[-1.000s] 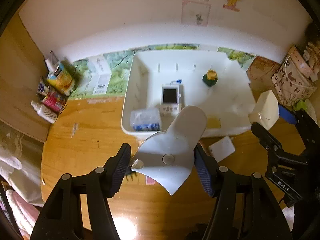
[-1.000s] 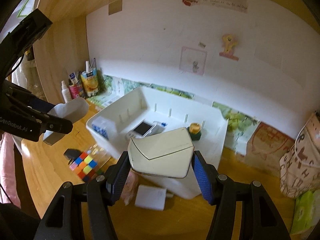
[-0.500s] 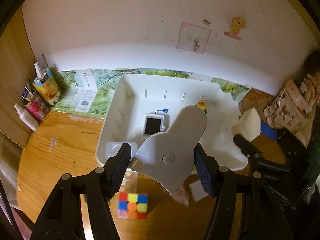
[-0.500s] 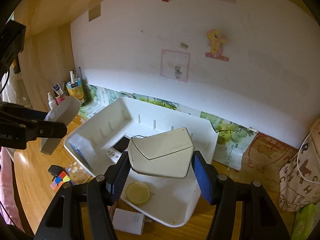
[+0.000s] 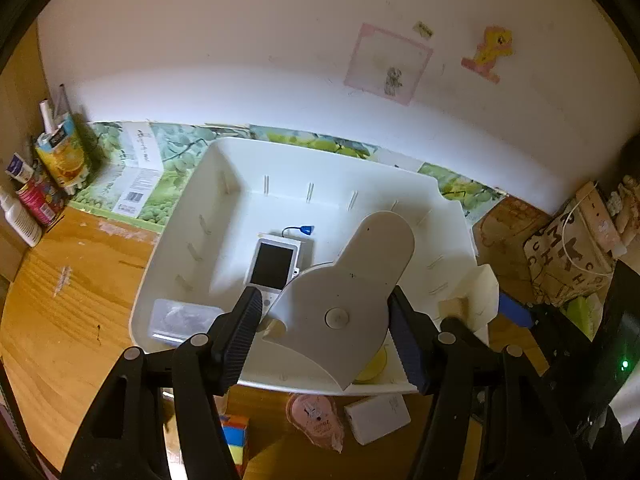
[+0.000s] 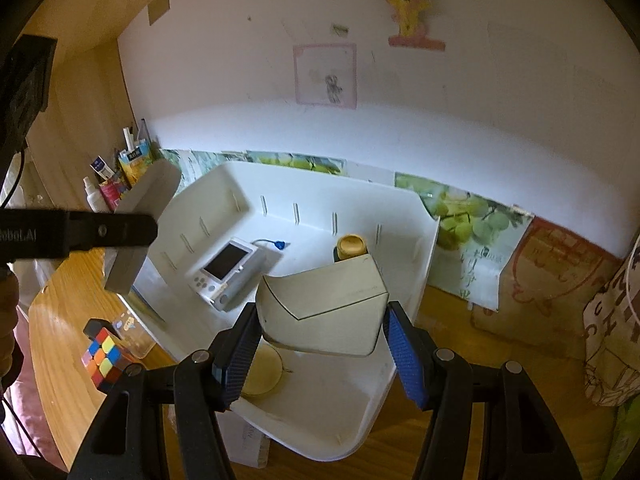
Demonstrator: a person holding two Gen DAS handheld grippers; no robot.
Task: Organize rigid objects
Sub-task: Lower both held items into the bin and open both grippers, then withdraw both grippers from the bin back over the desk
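With left gripper (image 5: pixel 326 324), pinching left panel (image 5: pixel 344 292) at mid width by its side edges, pads pressed on both, rounded tab pointing away over bin (image 5: pixel 320 148). With right gripper (image 6: pixel 320 332), same sort of clamp on right panel (image 6: pixel 324 300), also edge to edge, flat face up toward the camera. Both held above the bin's near half, not touching floor or walls as far as can be told. Likely dividers: wall slots (image 5: pixel 310 192) run along the bin's sides, so the edge grip probably keeps the panel ends free to drop into a slot pair. Guessing the step in hand is lining up over the bin before seating. Already inside: console (image 5: pixel 274 266) near middle, clear box (image 5: pixel 180 318) in the near-left corner, bottle (image 6: pixel 351 246) toward the back just behind the right panel, disc (image 6: pixel 260 372) on the floor under the right jaws. Left out on table (image 5: pixel 72 280): cube (image 6: pixel 102 354), white box (image 5: pixel 378 418), pink packet (image 5: pixel 316 420), all just outside the near wall. Risk: the console lies across the middle and may block a divider line. Cannot tell which slots are meant.
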